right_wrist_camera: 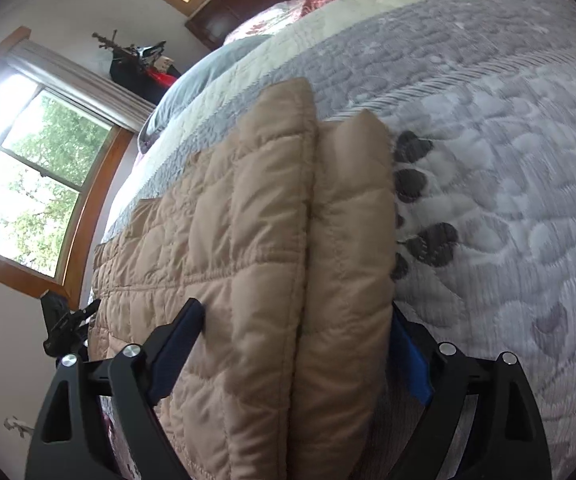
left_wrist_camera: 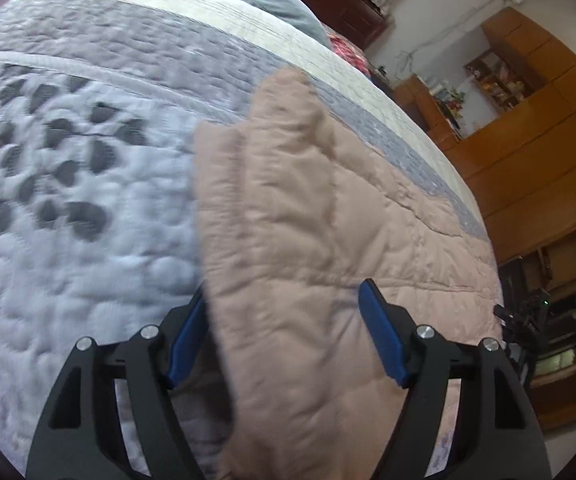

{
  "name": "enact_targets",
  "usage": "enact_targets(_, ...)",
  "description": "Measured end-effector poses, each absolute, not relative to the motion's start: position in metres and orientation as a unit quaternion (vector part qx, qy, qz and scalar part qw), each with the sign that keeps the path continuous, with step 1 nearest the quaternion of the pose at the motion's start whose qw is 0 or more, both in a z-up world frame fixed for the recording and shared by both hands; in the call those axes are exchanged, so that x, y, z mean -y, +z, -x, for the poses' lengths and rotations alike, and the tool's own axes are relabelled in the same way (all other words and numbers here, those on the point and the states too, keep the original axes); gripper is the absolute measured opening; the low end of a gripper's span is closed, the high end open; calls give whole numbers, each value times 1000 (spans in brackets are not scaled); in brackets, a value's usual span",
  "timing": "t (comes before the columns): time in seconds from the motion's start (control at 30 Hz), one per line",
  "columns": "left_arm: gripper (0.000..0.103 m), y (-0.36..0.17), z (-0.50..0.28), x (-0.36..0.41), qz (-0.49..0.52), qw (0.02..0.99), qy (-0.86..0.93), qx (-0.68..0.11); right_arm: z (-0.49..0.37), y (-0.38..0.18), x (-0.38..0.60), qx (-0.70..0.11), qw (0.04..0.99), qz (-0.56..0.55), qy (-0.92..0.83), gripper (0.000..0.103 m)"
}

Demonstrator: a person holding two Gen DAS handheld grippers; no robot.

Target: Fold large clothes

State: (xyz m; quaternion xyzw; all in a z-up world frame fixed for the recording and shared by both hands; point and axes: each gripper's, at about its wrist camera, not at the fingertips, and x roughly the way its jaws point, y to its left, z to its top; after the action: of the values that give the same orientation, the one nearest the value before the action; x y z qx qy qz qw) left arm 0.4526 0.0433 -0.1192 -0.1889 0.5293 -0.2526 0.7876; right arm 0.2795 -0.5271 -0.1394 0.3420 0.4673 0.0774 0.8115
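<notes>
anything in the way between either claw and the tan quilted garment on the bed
Nothing visible does. The tan quilted garment already lies between the open jaws of the left claw and the right claw, with only the grey bedspread around it.

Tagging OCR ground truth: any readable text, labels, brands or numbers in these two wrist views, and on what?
None readable.
Tan quilted garment: no label or print showing.
Grey bedspread: heart pattern only.
Shelf items in the wooden cabinet: too small and blurred to read.
</notes>
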Motion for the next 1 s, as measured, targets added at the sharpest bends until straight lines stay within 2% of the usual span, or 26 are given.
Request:
enact_targets(0.07,77,-122,-456,-32,186,782,-263,-534,-281,-138,522,-467,813,-337,83,86)
enact_targets(0.17,79,-125,-458,-12,171,779,-278,-536,-287,-139,516,-465,814,-336,94,77)
enact_targets(0.2,78,-126,-457,-8,167,781,-277,-534,-289,-138,514,-463,815,-334,95,69)
enact_targets(0.23,74,-126,-456,-4,160,785,-275,-532,-289,-138,512,-462,815,-334,103,53)
enact_targets(0.27,61,-125,-453,0,153,787,-275,-530,-293,-139,510,-462,810,-344,115,48)
enact_targets(0.3,55,-124,-453,2,154,787,-275,-530,-294,-140,509,-458,805,-356,123,39)
enact_targets(0.33,43,-124,-452,2,161,785,-278,-530,-294,-139,509,-457,805,-357,127,32)
enact_targets(0.37,32,-123,-451,2,172,782,-281,-529,-293,-136,508,-453,807,-355,131,30)
enact_targets(0.43,23,-117,-448,0,191,781,-283,-523,-288,-128,506,-444,812,-353,137,21)
enact_targets(0.63,15,-75,-421,-8,205,799,-296,-481,-263,-79,493,-406,832,-340,166,17)
enact_targets(0.87,14,-16,-359,-33,192,824,-309,-434,-212,-26,466,-384,847,-308,202,17)
enact_targets(1.0,14,0,-323,-58,178,831,-309,-426,-177,-17,444,-389,845,-295,219,17)
